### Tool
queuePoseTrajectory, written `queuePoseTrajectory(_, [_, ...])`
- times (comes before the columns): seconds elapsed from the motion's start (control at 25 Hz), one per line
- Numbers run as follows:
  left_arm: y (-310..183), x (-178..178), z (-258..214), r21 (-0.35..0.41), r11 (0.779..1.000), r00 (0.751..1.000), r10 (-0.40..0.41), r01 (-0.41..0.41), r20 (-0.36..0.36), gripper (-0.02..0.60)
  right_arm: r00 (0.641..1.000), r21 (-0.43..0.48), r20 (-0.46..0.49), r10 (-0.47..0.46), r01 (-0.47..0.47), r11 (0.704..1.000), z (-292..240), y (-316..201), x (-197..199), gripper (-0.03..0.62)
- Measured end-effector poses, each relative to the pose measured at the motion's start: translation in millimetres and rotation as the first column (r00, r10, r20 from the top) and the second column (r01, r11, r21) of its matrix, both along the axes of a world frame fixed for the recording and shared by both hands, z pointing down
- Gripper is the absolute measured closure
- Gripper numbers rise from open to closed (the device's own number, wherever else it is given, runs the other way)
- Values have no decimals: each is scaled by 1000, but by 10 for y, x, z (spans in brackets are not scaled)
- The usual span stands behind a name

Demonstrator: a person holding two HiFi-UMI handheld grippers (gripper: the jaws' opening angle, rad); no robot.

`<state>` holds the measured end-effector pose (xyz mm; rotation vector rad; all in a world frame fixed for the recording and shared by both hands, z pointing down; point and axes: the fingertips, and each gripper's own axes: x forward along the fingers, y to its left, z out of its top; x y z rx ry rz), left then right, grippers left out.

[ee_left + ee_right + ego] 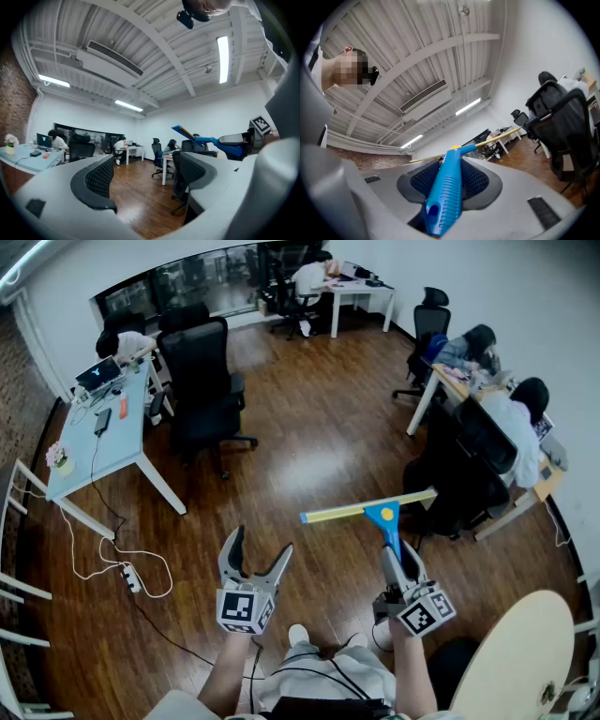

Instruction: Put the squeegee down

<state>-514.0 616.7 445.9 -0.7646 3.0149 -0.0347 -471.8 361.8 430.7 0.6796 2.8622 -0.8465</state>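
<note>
A squeegee [379, 514] with a blue ribbed handle [446, 194] and a long yellow-edged blade is held out over the wooden floor. My right gripper [397, 563] is shut on its handle, the blade crosswise ahead of the jaws. It also shows in the left gripper view as the squeegee [201, 138] at the right. My left gripper [256, 554] hangs open beside it at the left, nothing between its jaws [150, 187].
A round pale table [520, 662] stands at the lower right. A light blue desk [103, 437] with a laptop stands at the left, black office chairs [206, 381] beside it. People sit at a desk [487, 390] at the right. A power strip and cables [131, 573] lie on the floor.
</note>
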Motion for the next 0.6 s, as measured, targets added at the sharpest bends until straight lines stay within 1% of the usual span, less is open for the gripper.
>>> queuePoseTrajectory(0.08, [-447, 42, -21, -4, 999, 999, 51, -51, -7, 160, 999, 14, 8, 38, -38, 999, -44, -398, 145, 427])
queuePoseTrajectory(0.16, [-939, 109, -39, -5, 993, 993, 118, -118, -3, 160, 995, 20, 20, 96, -97, 995, -92, -834, 357, 427])
queuePoseTrajectory(0.24, [-1528, 230, -74, -10, 977, 977, 213, -213, 3, 160, 979, 23, 33, 203, -204, 979, -132, -1361, 709, 427])
queuePoseTrajectory(0.28, [-1853, 317, -88, -12, 963, 963, 268, -268, 6, 160, 961, 25, 37, 273, -274, 962, -143, -1651, 938, 427])
queuePoseTrajectory(0.32, [-2184, 423, -94, -12, 946, 946, 324, -324, 8, 160, 941, 23, 40, 337, -338, 941, -150, -1930, 1183, 427])
queuePoseTrajectory(0.4, [-2849, 694, -97, 2, 904, 904, 427, -427, -4, 160, 898, 4, 46, 437, -438, 899, -155, -2440, 1687, 427])
queuePoseTrajectory(0.48, [-3509, 1045, -83, 24, 854, 854, 521, -520, -18, 160, 852, 3, 46, 521, -521, 853, -131, -2917, 2223, 427])
queuePoseTrajectory(0.6, [-4405, 1691, -43, 29, 780, 780, 626, -625, -21, 160, 774, 38, 29, 633, -634, 773, -13, -3577, 3114, 427])
